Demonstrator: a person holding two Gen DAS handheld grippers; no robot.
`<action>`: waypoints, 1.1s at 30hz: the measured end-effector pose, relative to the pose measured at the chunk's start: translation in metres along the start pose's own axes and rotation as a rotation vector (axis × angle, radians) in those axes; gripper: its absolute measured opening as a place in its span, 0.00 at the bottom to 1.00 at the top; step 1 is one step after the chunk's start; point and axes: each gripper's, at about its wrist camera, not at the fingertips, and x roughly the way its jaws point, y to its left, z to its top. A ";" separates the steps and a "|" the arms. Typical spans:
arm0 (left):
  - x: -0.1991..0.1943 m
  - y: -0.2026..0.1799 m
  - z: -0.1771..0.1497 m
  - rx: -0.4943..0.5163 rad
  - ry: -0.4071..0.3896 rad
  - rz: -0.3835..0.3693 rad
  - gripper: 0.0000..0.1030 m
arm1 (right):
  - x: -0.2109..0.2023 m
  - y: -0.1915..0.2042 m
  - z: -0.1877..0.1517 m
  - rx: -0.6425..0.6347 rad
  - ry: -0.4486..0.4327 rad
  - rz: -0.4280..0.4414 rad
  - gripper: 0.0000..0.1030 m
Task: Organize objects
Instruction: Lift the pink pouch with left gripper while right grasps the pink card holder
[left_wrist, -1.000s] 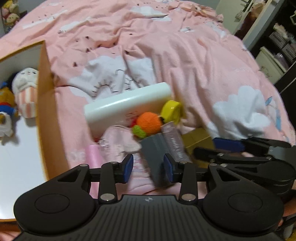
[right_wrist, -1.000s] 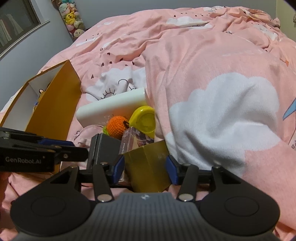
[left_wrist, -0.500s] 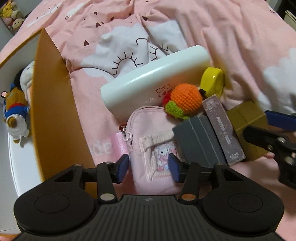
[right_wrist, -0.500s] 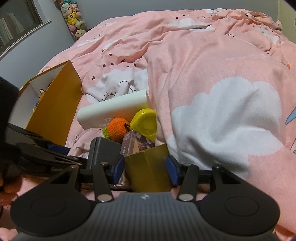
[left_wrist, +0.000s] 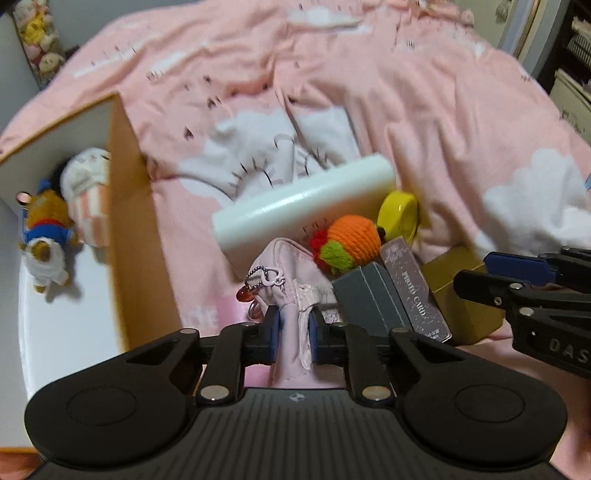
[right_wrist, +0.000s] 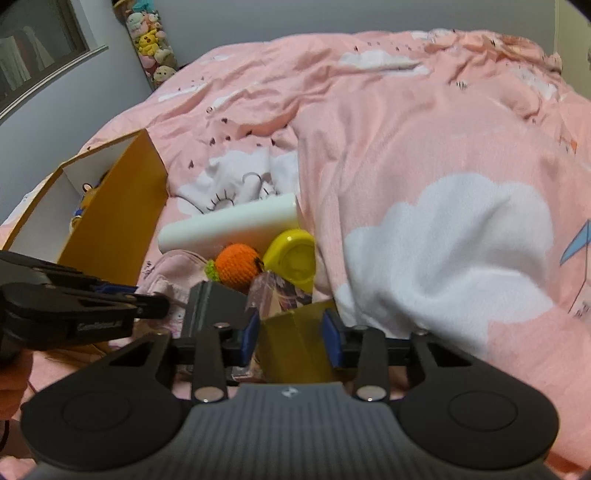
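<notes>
Since the earlier frames, the left gripper (left_wrist: 294, 329) has clamped onto the soft pink fabric pouch (left_wrist: 291, 273), which it only straddled half a second ago; the blue pads now pinch a fold of the pouch, whose beaded charm hangs just above them. Right gripper (right_wrist: 290, 334) has not shifted; its jaws are closing around the mustard-yellow cardboard box (right_wrist: 295, 343), and the pads appear to touch both sides. Just beyond lie a grey rectangular box (left_wrist: 369, 295) and a mauve printed card box (left_wrist: 413, 288), side by side and touching. Past these sit an orange crocheted fruit with green leaves (left_wrist: 351, 243) and a round yellow plastic case (left_wrist: 400, 218), both against a long white rounded case (left_wrist: 303, 206). All rest on the pink cloud-print duvet (right_wrist: 424, 155). To the left stands an open cardboard carton with white interior (left_wrist: 136, 221), holding a striped white plush toy (left_wrist: 90, 192) and a brown bear plush (left_wrist: 46, 236).
</notes>
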 end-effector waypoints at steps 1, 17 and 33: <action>-0.008 0.002 0.000 -0.003 -0.021 0.007 0.16 | -0.002 0.003 0.001 -0.013 -0.009 0.001 0.36; -0.126 0.085 0.003 -0.210 -0.381 0.003 0.16 | 0.024 0.097 0.032 -0.198 0.143 0.224 0.31; -0.092 0.170 -0.025 -0.371 -0.289 0.094 0.16 | 0.135 0.150 0.041 -0.346 0.405 0.110 0.52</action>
